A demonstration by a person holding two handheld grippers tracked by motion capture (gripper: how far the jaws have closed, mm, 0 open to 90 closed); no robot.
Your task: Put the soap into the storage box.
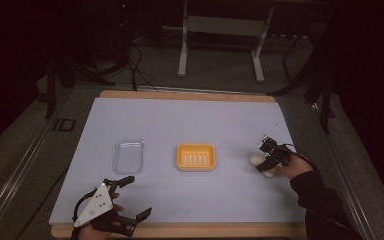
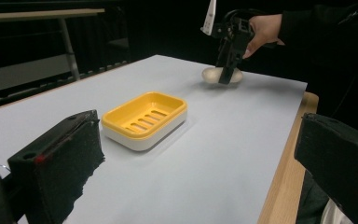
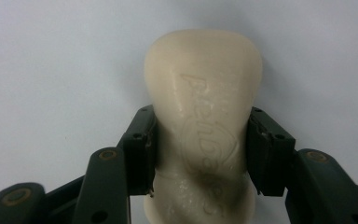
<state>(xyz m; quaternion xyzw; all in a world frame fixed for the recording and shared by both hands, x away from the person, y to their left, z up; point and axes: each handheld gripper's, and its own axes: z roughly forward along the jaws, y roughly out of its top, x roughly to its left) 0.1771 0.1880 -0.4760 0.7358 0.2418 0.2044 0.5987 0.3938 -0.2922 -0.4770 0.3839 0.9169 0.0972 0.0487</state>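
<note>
Right gripper (image 3: 200, 154): jaws closed on the soap (image 3: 203, 116), one pad pressed against each long side near its middle. Seen also at the right of the table in the high view (image 1: 269, 161) and from the left gripper view (image 2: 228, 70), tipped steeply down, held by a hand (image 2: 261, 30) in a dark sleeve.

Soap: cream-white bar, waisted where the jaws pinch it, raised lettering on the top face, surface glossy. Its underside rests on the sheet (image 3: 51, 70). Location: right side of the table (image 1: 258, 161), well apart from the dish.

Left gripper (image 1: 130, 197): jaws spread wide, nothing between them. It lies at the near left edge of the table, the grey three-cornered plate on top, the hand (image 1: 92, 227) beneath. In its own view the two black jaws rise at the lower left and lower right, far apart.

Dish (image 1: 196, 157): yellow slotted tray on a white base, rectangular with rounded corners, nothing in it. Location: middle of the sheet, between lid and soap (image 2: 144, 119).

Lid (image 1: 128, 155): clear plastic, rectangular, lying flat left of the dish and apart from it.

Sheet (image 1: 190, 120): pale blue-grey, covering the wooden table (image 1: 185, 94), whose edge shows at the far and near sides.
</note>
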